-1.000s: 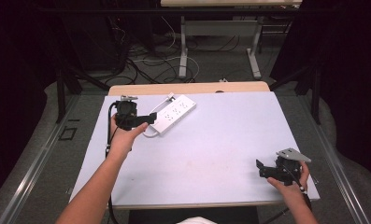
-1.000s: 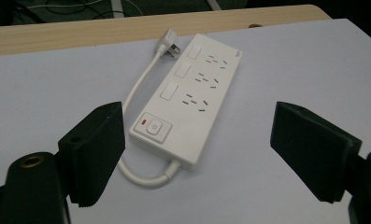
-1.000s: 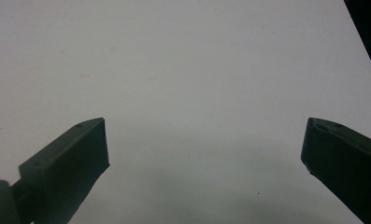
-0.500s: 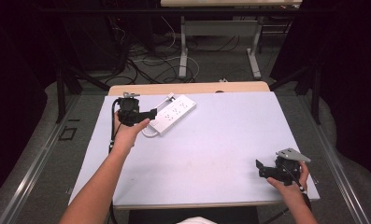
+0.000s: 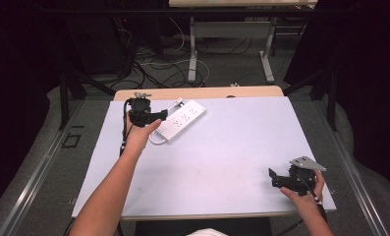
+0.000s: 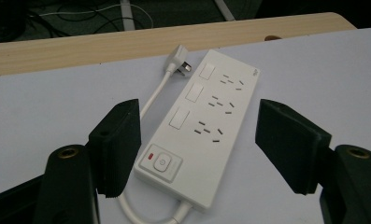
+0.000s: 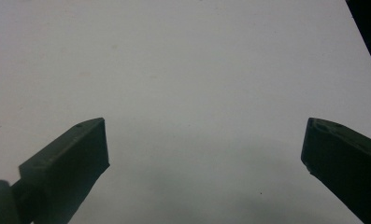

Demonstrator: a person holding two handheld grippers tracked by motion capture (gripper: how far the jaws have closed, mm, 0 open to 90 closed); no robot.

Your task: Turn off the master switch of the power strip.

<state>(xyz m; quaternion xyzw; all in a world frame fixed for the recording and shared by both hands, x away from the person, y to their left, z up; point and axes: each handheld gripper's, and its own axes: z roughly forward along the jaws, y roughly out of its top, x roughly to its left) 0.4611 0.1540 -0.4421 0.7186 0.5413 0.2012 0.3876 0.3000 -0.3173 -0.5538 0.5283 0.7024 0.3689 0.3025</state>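
Note:
A white power strip (image 5: pixel 183 119) (image 6: pixel 201 121) lies at an angle near the table's far left, with three socket groups, three switches and a red-lit master button. Its white cable loops back to a plug (image 6: pixel 179 66) lying beside it. My left gripper (image 5: pixel 159 116) (image 6: pixel 199 140) hovers open just above the strip's button end, jaws wide on either side of it, not touching. My right gripper (image 5: pixel 273 178) (image 7: pixel 204 154) stands open near the front right corner, over bare tabletop, with nothing between its jaws.
The white tabletop (image 5: pixel 232 147) has a wooden strip (image 5: pixel 202 92) along its far edge. Beyond it the floor holds loose cables and the legs of another table (image 5: pixel 192 49). Dark curtains stand at both sides.
My left gripper has edged slightly toward the power strip. The right gripper has stayed where it was.

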